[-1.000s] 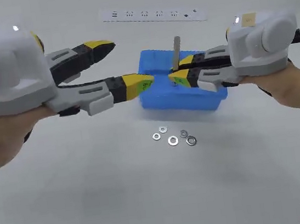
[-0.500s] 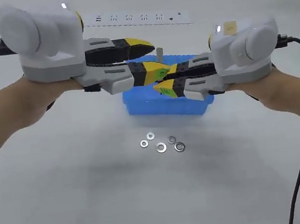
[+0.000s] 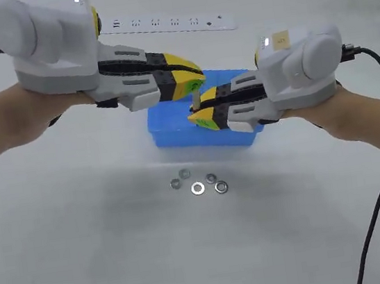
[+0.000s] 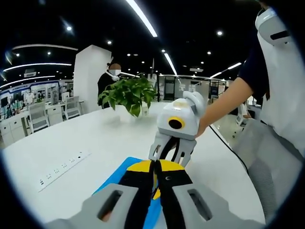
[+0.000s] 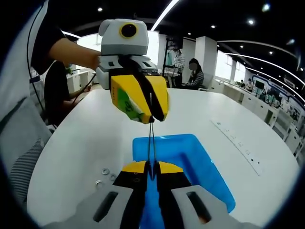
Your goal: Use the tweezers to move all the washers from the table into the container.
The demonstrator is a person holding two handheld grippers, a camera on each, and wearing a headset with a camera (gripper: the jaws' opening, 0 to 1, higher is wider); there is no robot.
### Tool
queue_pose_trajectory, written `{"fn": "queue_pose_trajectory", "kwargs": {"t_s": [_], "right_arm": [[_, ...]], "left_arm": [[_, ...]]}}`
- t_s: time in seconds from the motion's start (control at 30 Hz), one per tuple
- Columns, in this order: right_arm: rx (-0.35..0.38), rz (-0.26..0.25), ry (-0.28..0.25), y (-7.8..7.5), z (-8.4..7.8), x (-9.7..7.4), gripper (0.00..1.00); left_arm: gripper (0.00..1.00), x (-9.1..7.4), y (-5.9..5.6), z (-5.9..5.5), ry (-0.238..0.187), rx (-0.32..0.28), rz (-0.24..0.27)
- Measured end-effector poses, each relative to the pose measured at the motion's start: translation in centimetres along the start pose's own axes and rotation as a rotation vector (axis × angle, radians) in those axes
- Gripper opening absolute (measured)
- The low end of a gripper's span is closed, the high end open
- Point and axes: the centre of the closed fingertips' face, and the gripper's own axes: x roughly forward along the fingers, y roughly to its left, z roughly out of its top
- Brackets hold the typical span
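Thin metal tweezers (image 3: 196, 100) stand nearly upright over the blue container (image 3: 175, 135), held at both ends. My left gripper (image 3: 194, 80) comes in from the upper left and is shut on their top. My right gripper (image 3: 196, 117) is shut on their lower end. In the right gripper view the tweezers (image 5: 151, 143) run from my right gripper (image 5: 151, 168) up to the left gripper (image 5: 151, 117), with the container (image 5: 190, 157) beneath. Several steel washers (image 3: 197, 188) lie on the white table in front of the container, and they appear as washers (image 5: 105, 171) at the lower left.
A white power strip (image 3: 167, 23) lies at the far side of the table. A black cable (image 3: 377, 208) trails from the right gripper toward the near right. A potted plant (image 4: 131, 95) stands at the table's far end, with people seated and standing beyond.
The left gripper swung in from the left, closed its jaws, and now grips the top of the tweezers that the right gripper was holding alone. The camera has shifted.
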Motion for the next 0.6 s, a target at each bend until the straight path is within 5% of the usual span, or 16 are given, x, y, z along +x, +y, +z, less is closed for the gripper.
{"fn": "queue_pose_trajectory", "kwargs": {"t_s": [0.07, 0.53, 0.6], "right_arm": [[-0.007, -0.006, 0.006, -0.1, 0.0, -0.1, 0.09], [0.007, -0.070, 0.004, -1.0, 0.8, -0.4, 0.16], [-0.010, -0.125, 0.003, -1.8, 0.9, -1.0, 0.20]], "left_arm": [[0.06, -0.1, 0.2, 0.0, 0.015, 0.053, 0.016], [0.04, -0.5, 0.4, 0.8, 0.043, 0.120, 0.033], [0.04, -0.4, 0.4, 0.8, 0.056, 0.141, 0.033]]}}
